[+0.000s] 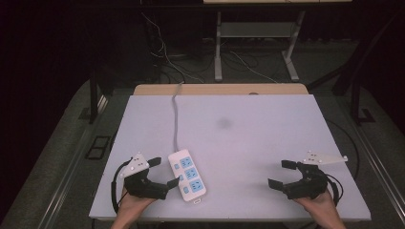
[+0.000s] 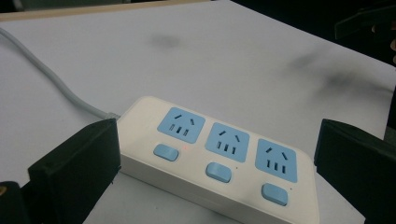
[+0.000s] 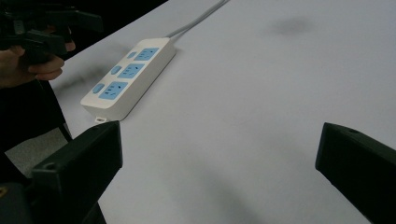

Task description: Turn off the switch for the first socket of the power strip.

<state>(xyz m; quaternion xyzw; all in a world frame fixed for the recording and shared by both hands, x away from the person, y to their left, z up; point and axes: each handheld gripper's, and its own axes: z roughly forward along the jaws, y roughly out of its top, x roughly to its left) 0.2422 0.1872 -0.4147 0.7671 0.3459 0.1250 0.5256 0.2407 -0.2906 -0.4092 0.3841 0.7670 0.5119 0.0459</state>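
A white power strip (image 1: 187, 175) with three blue sockets and three blue switches lies near the table's front left; its grey cable (image 1: 175, 119) runs to the far edge. My left gripper (image 1: 163, 173) is open just left of the strip, jaws pointing at its long side without touching. In the left gripper view the power strip (image 2: 219, 154) lies between and beyond the wide-apart jaws. My right gripper (image 1: 282, 174) is open at the front right, nothing between its jaws. The right gripper view shows the power strip (image 3: 128, 77) far off at upper left.
The white table top (image 1: 248, 143) has a faint dark smudge (image 1: 223, 123) near its middle. A wooden strip (image 1: 219, 89) borders the far edge. Beyond it stand metal table legs (image 1: 218, 47) and loose floor cables (image 1: 167, 57).
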